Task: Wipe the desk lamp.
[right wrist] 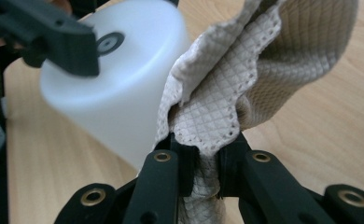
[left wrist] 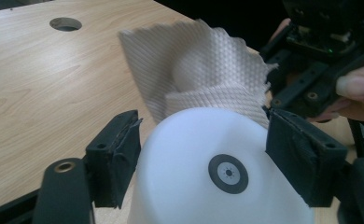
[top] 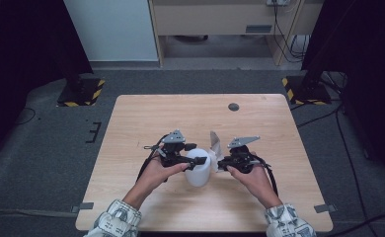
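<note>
Jaws, left gripper (top: 196,159): set wide on either side of a white plastic cup (left wrist: 217,172), pads at or just against its wall, the cup held upturned with its base and a small round mark toward that gripper's camera; whether the pads press firmly cannot be told. Jaws, right gripper (right wrist: 203,163): closed tight on a bunched fold of beige waffle-weave cloth (right wrist: 264,70), the free part of the cloth standing up and draped against the cup's side. Location: cup and cloth sit together near the middle of the wooden table (top: 141,113), toward the near edge, between the person's two hands; in the high view the cup is at (top: 199,168), the cloth at (top: 215,144), and the right gripper at (top: 223,163). Far item: a round hole (top: 233,106) in the table top, well apart from the work. Step judged in hand: wiping the cup's outer wall with the cloth. Handling note: keep the left grip steady so the smooth cup does not slip or turn, press the cloth flat to the wall rather than by its loose corner, and sweep around the curve in short strokes.
</note>
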Available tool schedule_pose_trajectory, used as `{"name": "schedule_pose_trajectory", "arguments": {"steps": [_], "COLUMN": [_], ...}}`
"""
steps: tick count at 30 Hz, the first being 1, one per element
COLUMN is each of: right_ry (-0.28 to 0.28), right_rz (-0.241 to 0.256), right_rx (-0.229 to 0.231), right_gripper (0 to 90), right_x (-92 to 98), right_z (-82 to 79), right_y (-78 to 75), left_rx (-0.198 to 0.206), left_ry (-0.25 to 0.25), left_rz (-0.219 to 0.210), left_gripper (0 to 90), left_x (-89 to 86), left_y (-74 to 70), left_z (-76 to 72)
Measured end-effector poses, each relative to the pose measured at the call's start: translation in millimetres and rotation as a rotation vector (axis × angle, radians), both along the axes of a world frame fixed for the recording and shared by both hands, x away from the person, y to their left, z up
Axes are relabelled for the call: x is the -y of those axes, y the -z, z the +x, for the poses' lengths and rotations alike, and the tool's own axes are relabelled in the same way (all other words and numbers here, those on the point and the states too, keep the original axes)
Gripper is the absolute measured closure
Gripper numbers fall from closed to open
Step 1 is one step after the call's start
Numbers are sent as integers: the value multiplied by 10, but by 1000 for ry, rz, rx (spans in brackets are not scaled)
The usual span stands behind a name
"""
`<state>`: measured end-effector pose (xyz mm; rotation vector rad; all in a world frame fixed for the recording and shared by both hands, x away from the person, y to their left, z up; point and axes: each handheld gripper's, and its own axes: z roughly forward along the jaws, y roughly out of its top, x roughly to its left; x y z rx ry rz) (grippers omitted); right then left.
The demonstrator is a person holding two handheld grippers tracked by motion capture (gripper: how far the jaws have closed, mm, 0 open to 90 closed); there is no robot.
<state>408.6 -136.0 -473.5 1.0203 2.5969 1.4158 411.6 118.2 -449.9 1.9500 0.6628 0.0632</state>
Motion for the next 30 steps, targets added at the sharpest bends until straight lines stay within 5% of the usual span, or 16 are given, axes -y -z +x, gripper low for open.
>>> {"name": "schedule_pose_trajectory", "arguments": {"steps": [8, 17, 30], "right_ry": [-12, -32, -13], "right_rz": [-100, -97, -96], "right_rx": [-50, -31, -15], "right_gripper": [808, 807, 807], "right_x": [-63, 28, 58], "right_z": [4, -172, -75], "right_y": [220, 130, 95], "left_rx": [-5, -8, -17], "left_ry": [14, 41, 24], "left_rz": [1, -5, -18], "left_gripper": [274, 279, 259], "left_x": [3, 33, 24], "left_y": [-4, 0, 24], "left_z": [-7, -46, -31]}}
